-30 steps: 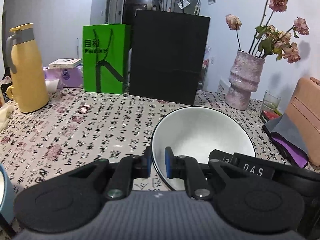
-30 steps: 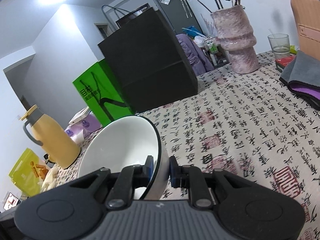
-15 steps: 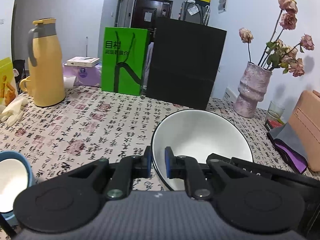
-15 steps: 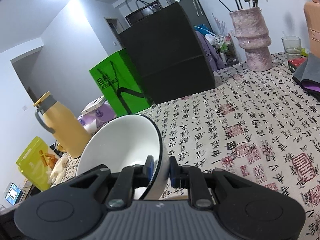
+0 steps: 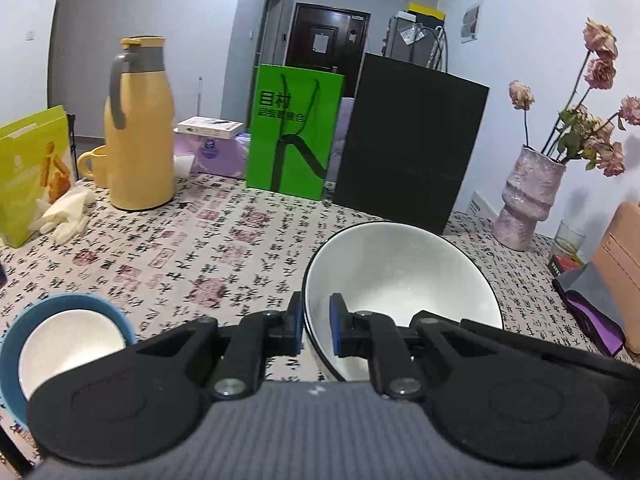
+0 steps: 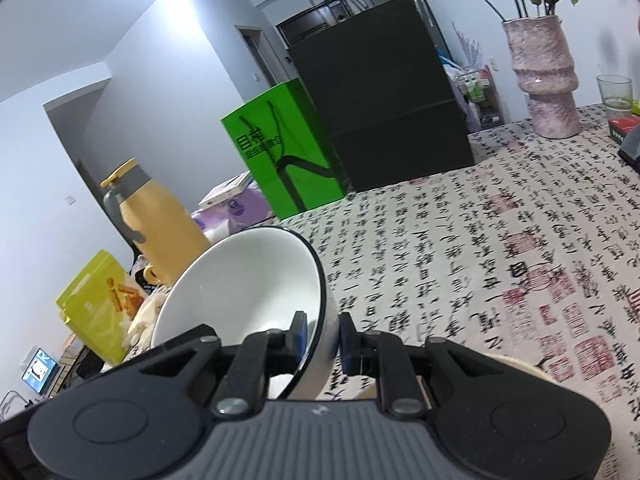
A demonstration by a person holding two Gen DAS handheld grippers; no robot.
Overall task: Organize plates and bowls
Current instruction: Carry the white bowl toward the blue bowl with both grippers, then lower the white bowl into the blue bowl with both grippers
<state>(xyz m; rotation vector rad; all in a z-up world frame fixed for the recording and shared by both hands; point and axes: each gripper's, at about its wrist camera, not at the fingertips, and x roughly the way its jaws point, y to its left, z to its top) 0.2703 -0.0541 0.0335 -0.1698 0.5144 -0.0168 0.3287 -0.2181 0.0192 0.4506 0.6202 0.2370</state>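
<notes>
While both hand-held grippers grasp the same white bowl (image 5: 400,276), it hangs above the table (image 5: 200,248) and is tilted. The left hand-held gripper (image 5: 316,326) is clenched on the near left part of the rim, with one blue pad outside the wall and one pad inside. In the left wrist view the bowl opens toward the camera and its thin dark rim line is visible. The right hand-held gripper (image 6: 322,340) is clenched on the opposite part of the rim, one pad inside the bowl (image 6: 244,284) and one against its outer wall. In the left wrist view the black body of this gripper appears behind the bowl, at the right.

A blue bowl (image 5: 66,338) with white inside stands on the table at the lower left, well apart from the held bowl. The table is covered with a cloth printed with black characters and red stamps. At the far side stand a yellow jug (image 5: 138,128), a green bag (image 5: 294,130) and a black bag (image 5: 408,144), the two bags just beside each other. A pink vase (image 5: 526,196) with dried flowers stands at the right, with a glass (image 5: 568,238) near it. A yellow-green box (image 5: 30,168) is at the left edge, and white gloves (image 5: 64,214) lie beside it.
</notes>
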